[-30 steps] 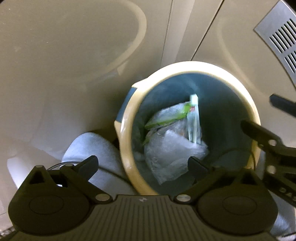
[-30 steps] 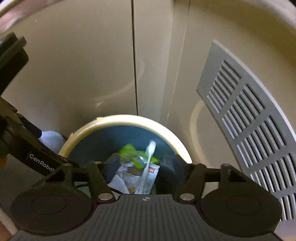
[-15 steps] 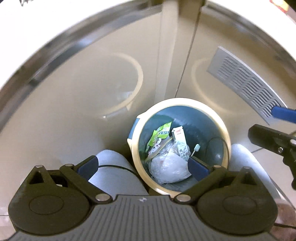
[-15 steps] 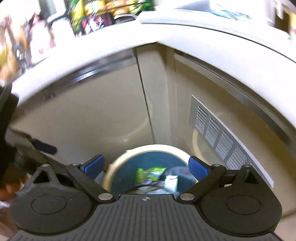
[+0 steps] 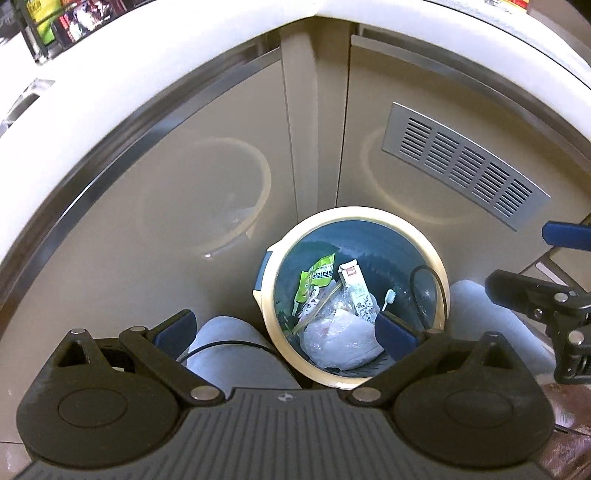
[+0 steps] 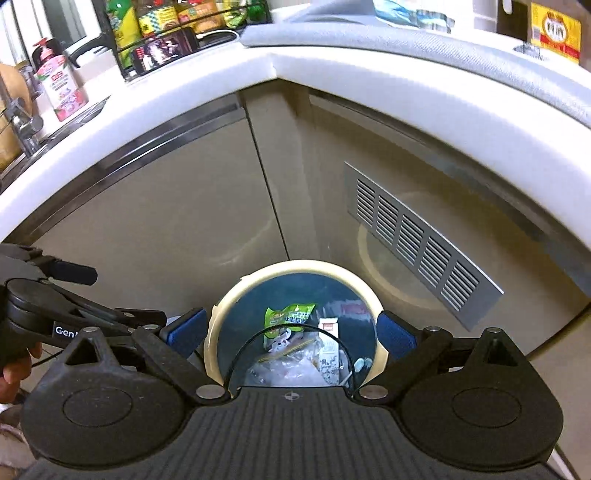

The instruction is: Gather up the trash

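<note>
A round bin with a cream rim (image 5: 439, 273) and dark blue inside stands on the floor in the cabinet corner; it also shows in the right wrist view (image 6: 229, 299). In it lie a green packet (image 5: 317, 275), a small white carton (image 5: 354, 280), a clear plastic bag (image 5: 340, 341) and a white toothbrush (image 5: 388, 298). My left gripper (image 5: 284, 332) is open and empty, high above the bin. My right gripper (image 6: 291, 332) is open and empty, also above the bin. The right gripper shows at the right edge of the left wrist view (image 5: 535, 295).
Beige cabinet doors meet in a corner behind the bin, with a grey vent grille (image 5: 465, 162) on the right door. A white countertop (image 6: 332, 70) runs above, holding a pink soap bottle (image 6: 59, 81) and a rack of packets (image 6: 177, 26). The person's grey-clad knees (image 5: 236, 354) flank the bin.
Both grippers have risen well away from the bin, so the bin looks smaller and the countertop has come into view. The toothbrush now lies in the bin. Both grippers stay open.
</note>
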`<state>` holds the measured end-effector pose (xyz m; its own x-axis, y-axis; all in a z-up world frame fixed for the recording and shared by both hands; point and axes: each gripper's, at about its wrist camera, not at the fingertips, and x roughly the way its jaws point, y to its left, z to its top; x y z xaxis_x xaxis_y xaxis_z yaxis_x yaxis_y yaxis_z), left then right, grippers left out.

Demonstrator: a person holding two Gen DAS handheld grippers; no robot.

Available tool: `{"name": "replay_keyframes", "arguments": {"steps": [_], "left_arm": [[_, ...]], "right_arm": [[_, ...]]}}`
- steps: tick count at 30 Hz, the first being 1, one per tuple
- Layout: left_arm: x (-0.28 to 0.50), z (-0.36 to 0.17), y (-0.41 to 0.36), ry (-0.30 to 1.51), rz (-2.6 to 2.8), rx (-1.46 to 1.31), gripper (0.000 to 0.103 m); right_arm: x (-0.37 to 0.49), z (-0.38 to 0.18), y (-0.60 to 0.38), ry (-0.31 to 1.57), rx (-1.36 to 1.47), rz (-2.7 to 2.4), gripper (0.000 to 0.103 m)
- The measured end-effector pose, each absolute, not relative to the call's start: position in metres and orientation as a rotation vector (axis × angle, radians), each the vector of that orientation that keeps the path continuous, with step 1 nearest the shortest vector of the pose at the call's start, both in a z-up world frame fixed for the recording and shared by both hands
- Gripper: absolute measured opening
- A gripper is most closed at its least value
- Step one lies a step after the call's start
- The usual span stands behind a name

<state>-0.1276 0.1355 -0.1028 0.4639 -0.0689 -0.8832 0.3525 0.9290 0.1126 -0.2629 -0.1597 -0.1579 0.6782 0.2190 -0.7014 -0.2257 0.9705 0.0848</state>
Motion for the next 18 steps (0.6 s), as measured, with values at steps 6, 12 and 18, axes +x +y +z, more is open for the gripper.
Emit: {"name": "replay_keyframes", "arguments": {"steps": [6, 12, 18], "left_arm": [[-0.133, -0.094, 0.137, 1.036, -0.256, 0.299, 0.103], [-0.134, -0.092, 0.141, 1.023, -0.231, 0.29, 0.103], [-0.136, -0.09, 0.141, 1.019, -0.23, 0.292, 0.103]], "right_arm": [[-0.271, -0.153, -0.156, 0.758, -0.043, 0.257, 0.099], [-0.275, -0.151, -0.154, 0.748, -0.046, 0.252, 0.099], [-0.275, -0.151, -0.153, 0.746, -0.046, 0.25, 0.099]]}}
